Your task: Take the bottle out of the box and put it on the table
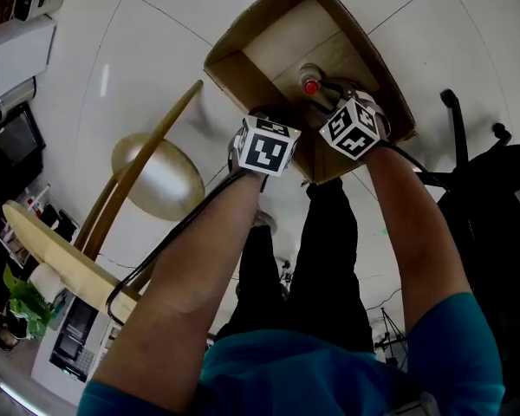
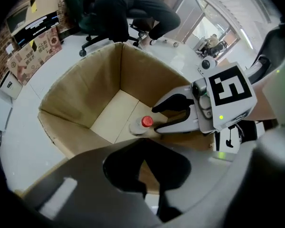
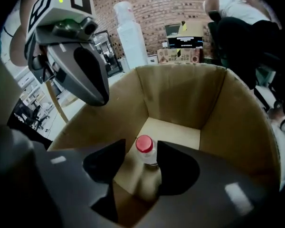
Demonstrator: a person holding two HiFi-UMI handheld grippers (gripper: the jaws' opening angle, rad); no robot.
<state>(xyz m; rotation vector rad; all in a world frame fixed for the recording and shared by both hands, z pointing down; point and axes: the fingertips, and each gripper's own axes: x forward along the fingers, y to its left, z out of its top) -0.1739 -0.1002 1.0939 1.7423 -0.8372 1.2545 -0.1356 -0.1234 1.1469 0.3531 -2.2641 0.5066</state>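
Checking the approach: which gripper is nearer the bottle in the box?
Right. The right gripper straddles the bottle, jaws open; the left gripper hangs at the box rim, apart from it.

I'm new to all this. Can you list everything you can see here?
cardboard box: one, brown, open, on the floor
bottle: one, clear with red cap, upright inside the box
floor: white tiles
brick wall: red-brown, far behind the box
left gripper: grey, jaws together, at the box's near edge
right gripper: grey, jaws apart either side of the bottle
arms: two, bare, teal sleeves
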